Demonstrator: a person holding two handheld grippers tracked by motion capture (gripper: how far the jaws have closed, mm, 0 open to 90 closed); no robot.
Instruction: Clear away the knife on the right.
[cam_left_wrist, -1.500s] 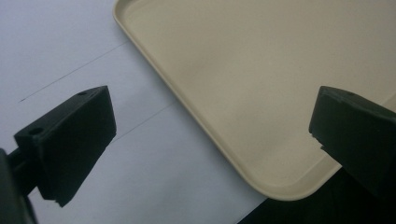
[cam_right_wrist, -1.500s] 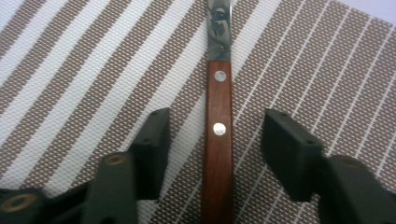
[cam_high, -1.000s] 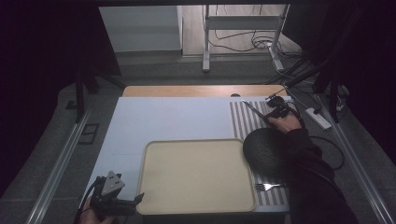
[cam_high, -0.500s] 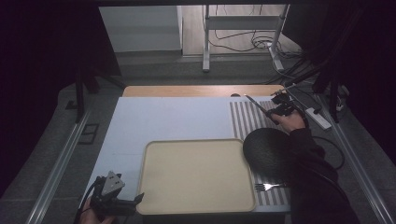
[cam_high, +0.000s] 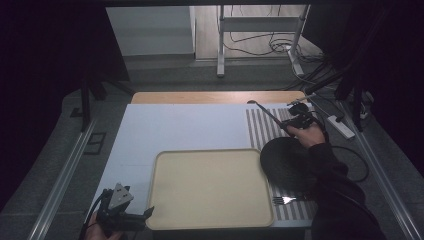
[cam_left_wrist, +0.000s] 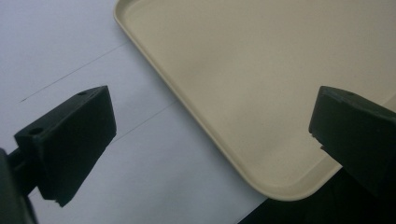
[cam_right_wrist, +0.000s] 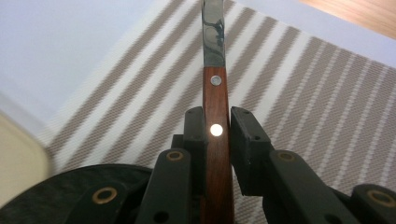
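Right gripper (cam_right_wrist: 217, 133): we clamp the wooden-handled steel knife (cam_right_wrist: 215, 93), blade toward twelve o'clock; keep it level.
Left gripper (cam_left_wrist: 210, 135): we hold it wide open, empty, beside the beige plastic tray (cam_left_wrist: 261, 70).

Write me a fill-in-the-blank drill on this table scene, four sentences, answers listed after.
1. The right tool is shut on a knife with a ____ handle.
2. The left tool is ____, its jaws wide apart near a corner of the beige tray.
3. The black plate lies on a ____ placemat.
4. The piece of cutlery lying near the front edge of the placemat, beside the tray, is a ____.

Missing words: wooden; open; striped; fork
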